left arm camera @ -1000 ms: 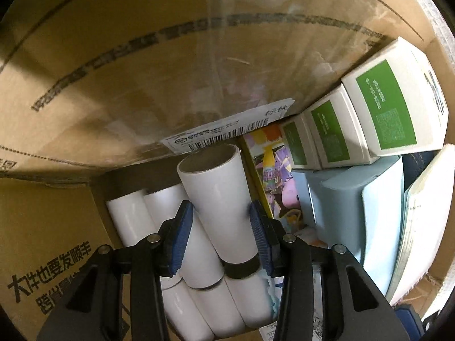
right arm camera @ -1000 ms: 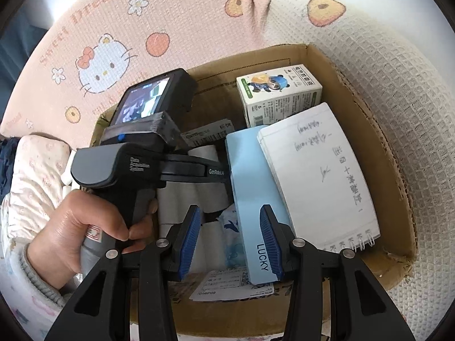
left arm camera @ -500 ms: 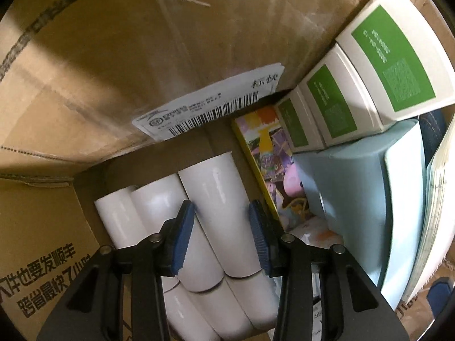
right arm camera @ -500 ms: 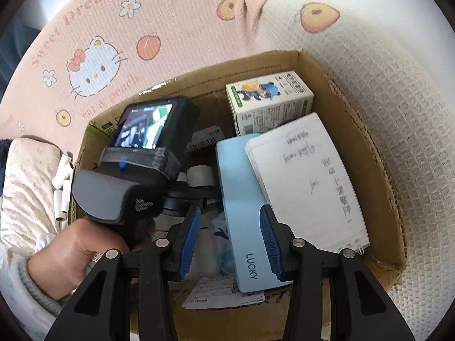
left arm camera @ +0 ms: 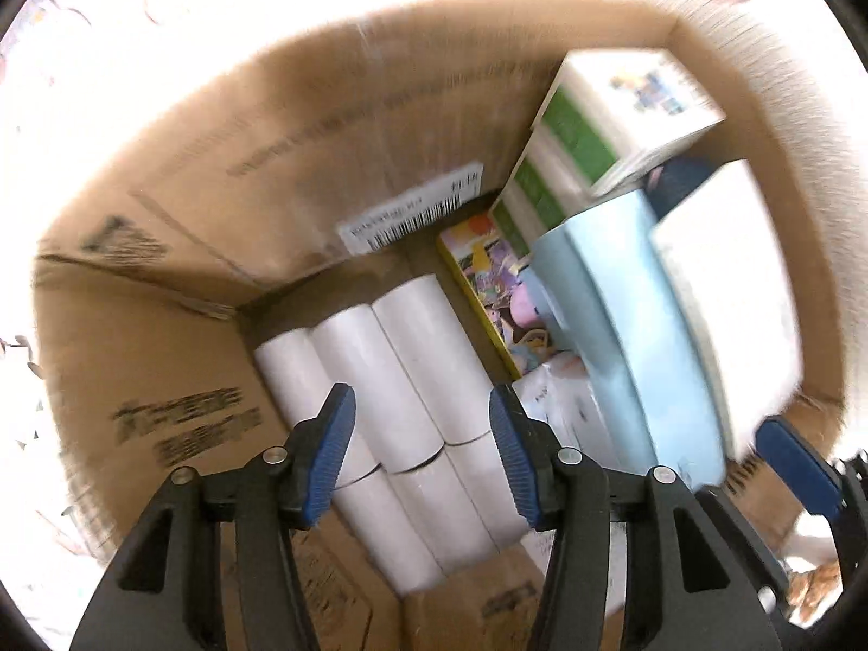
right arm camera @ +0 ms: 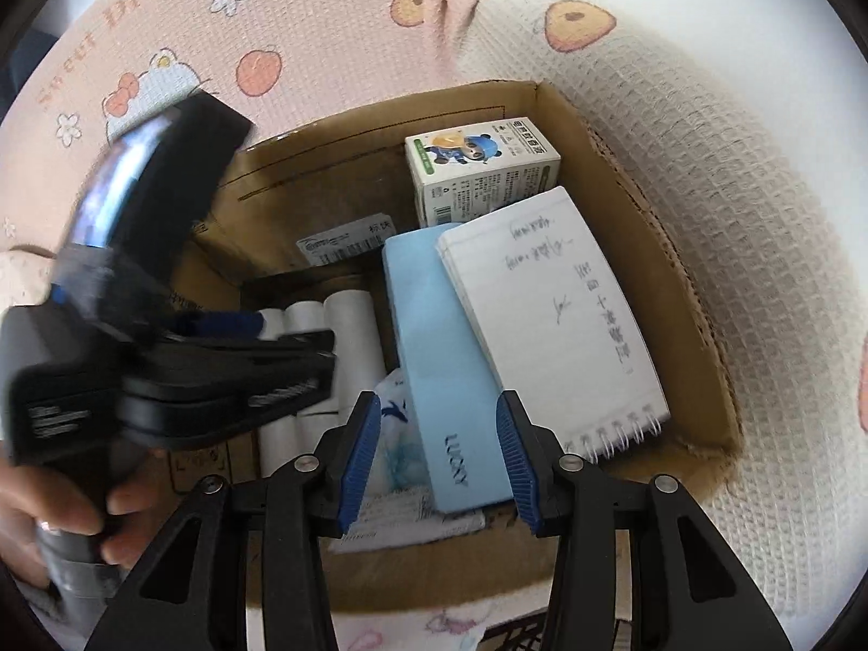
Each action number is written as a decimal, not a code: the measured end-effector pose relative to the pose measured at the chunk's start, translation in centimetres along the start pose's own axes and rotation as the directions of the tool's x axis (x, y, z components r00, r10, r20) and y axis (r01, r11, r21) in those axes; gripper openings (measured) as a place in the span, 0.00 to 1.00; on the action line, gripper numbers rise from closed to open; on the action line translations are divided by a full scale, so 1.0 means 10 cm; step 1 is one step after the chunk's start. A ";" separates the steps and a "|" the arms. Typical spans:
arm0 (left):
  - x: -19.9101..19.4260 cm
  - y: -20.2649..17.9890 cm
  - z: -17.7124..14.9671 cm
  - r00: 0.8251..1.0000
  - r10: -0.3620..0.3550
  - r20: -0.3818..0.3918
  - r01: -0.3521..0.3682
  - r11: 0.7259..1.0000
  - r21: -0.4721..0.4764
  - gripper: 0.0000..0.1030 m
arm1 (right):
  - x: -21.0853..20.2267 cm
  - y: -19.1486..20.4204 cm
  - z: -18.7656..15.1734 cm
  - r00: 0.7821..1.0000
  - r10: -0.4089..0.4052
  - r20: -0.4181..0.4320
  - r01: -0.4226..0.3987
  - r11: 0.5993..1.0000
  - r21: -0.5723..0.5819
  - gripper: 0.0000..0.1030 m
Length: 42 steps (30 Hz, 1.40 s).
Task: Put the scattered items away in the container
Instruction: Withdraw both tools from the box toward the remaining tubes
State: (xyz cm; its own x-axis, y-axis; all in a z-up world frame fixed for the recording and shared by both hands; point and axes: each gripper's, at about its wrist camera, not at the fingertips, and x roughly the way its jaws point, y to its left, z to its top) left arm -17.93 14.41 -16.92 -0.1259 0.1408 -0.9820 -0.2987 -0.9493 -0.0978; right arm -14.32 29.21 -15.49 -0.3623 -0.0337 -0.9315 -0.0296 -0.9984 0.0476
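The cardboard box [left arm camera: 179, 249] holds several white paper rolls [left arm camera: 412, 358] lying side by side at its left. My left gripper [left arm camera: 420, 455] is open and empty above the rolls. The box [right arm camera: 645, 249] also holds a light blue case [right arm camera: 439, 358], a spiral notepad [right arm camera: 548, 320] and a white-and-green carton [right arm camera: 477, 173]. My right gripper [right arm camera: 434, 455] is open and empty above the box's near edge. The left gripper's body [right arm camera: 179, 358] shows at the left of the right wrist view.
The box sits on a pink and white waffle blanket [right arm camera: 336, 27] with cartoon prints. A colourful picture book [left arm camera: 488, 282] stands between rolls and blue case. White-green cartons [left arm camera: 597, 135] stack at the far right corner. A barcode label [left arm camera: 412, 211] is on the far wall.
My left gripper let go of the white roll, which now lies with the others, and has pulled up and back out of the box. The right gripper stayed almost still.
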 end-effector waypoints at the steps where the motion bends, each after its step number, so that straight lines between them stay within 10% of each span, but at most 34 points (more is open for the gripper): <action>1: -0.09 0.03 -0.06 1.000 -0.016 0.016 0.016 1.000 -0.004 0.55 | -0.03 0.02 -0.01 1.000 -0.004 0.004 0.004 1.000 -0.002 0.42; 7: -0.60 0.12 -0.12 0.981 -0.124 0.149 0.120 0.992 0.031 0.55 | -0.18 0.22 -0.12 1.000 -0.023 0.022 0.023 0.999 -0.035 0.47; 18: -0.80 0.29 -0.58 0.864 -0.211 0.457 0.151 0.975 0.163 0.58 | -0.40 0.69 -0.30 0.997 -0.069 0.043 0.074 0.989 -0.132 0.47; 32: -0.65 1.67 -1.46 0.761 -0.157 0.629 0.236 0.971 -0.042 0.58 | -0.69 1.60 -0.65 0.944 -0.177 0.279 0.269 0.902 -0.338 0.48; 39: -0.08 2.14 -1.70 0.794 -0.089 0.602 0.193 0.975 -0.110 0.58 | -0.84 1.94 -0.98 0.903 -0.043 0.427 0.221 0.900 -0.375 0.48; 42: 0.20 2.32 -1.76 0.847 -0.037 0.531 0.145 0.976 -0.163 0.56 | -0.88 2.09 -1.08 0.894 0.007 0.447 0.189 0.901 -0.390 0.49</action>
State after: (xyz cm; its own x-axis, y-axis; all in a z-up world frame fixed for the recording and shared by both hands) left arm -8.51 -12.27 -23.98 -0.5976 0.3035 -0.7421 -0.1558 -0.9519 -0.2639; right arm -1.74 8.15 -10.21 -0.7410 -0.0167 -0.6713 0.2686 -0.9236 -0.2735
